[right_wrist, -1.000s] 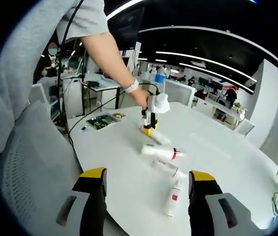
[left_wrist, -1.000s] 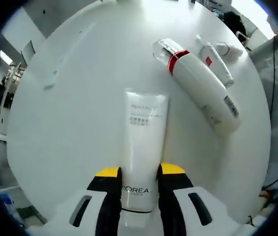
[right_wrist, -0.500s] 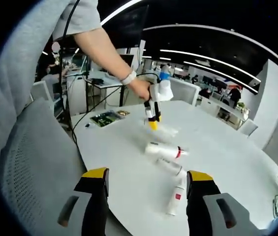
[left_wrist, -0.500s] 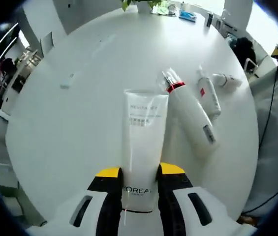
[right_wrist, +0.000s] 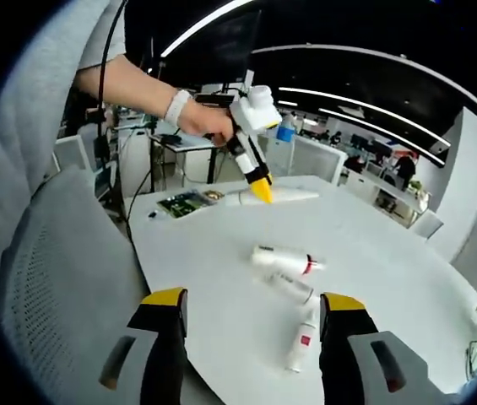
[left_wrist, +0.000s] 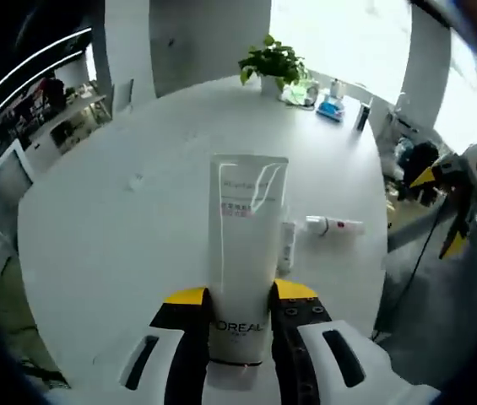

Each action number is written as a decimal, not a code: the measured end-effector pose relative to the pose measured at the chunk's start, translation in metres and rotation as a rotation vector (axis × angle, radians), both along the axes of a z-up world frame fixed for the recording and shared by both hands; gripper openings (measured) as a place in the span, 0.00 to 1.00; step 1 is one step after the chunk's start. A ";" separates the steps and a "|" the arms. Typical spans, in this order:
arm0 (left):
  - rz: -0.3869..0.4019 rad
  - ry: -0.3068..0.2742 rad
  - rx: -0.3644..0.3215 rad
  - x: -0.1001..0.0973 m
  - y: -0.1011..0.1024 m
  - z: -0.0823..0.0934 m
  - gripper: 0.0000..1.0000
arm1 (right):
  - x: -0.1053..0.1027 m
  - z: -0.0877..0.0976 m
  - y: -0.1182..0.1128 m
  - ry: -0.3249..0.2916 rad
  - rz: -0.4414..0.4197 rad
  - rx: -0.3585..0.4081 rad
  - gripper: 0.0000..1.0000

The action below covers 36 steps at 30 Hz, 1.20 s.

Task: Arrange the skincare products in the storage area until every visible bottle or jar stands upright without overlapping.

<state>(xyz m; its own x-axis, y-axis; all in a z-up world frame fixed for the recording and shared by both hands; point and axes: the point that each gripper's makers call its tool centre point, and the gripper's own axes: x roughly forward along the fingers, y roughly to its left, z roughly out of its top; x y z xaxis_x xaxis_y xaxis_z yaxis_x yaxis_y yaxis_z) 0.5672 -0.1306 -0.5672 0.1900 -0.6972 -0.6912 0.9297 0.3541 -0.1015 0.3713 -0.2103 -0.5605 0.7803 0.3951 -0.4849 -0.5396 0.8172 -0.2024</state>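
A white L'Oreal tube (left_wrist: 246,228) is clamped between the yellow-tipped jaws of my left gripper (left_wrist: 241,297), cap end toward the camera. In the right gripper view the left gripper (right_wrist: 261,192), held by a person's hand, carries the tube (right_wrist: 287,197) clear above the white round table (right_wrist: 213,253). Three bottles lie on their sides on the table: a white one with a red band (right_wrist: 284,260), a slimmer one (right_wrist: 293,288), and one with a red label (right_wrist: 300,342). My right gripper (right_wrist: 251,305) hovers open near the table edge, holding nothing.
A grey mesh chair back (right_wrist: 44,278) stands at the left. A green flat item (right_wrist: 177,205) lies near the table's far edge. A potted plant (left_wrist: 273,63) and small items sit at the table's far side. The right gripper (left_wrist: 456,181) shows at right.
The left gripper has lifted the tube off the table and tilted it up, so its view now looks across the table. The right gripper has hardly moved.
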 end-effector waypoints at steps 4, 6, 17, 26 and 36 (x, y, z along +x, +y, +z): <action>0.061 0.021 -0.097 -0.022 0.001 0.017 0.25 | -0.002 -0.001 0.003 0.001 0.018 -0.007 0.62; 0.084 0.014 -0.135 -0.035 0.003 0.024 0.25 | -0.002 -0.002 0.004 0.006 0.025 -0.010 0.61; 0.136 0.119 -0.309 -0.102 0.017 0.039 0.25 | -0.001 0.000 -0.001 0.000 0.000 -0.005 0.61; 0.189 0.167 -0.368 -0.145 0.039 0.040 0.26 | -0.004 0.001 0.002 0.005 0.016 -0.004 0.56; 0.282 0.083 -0.416 -0.157 0.045 0.043 0.26 | -0.007 0.005 0.004 -0.011 0.029 -0.005 0.47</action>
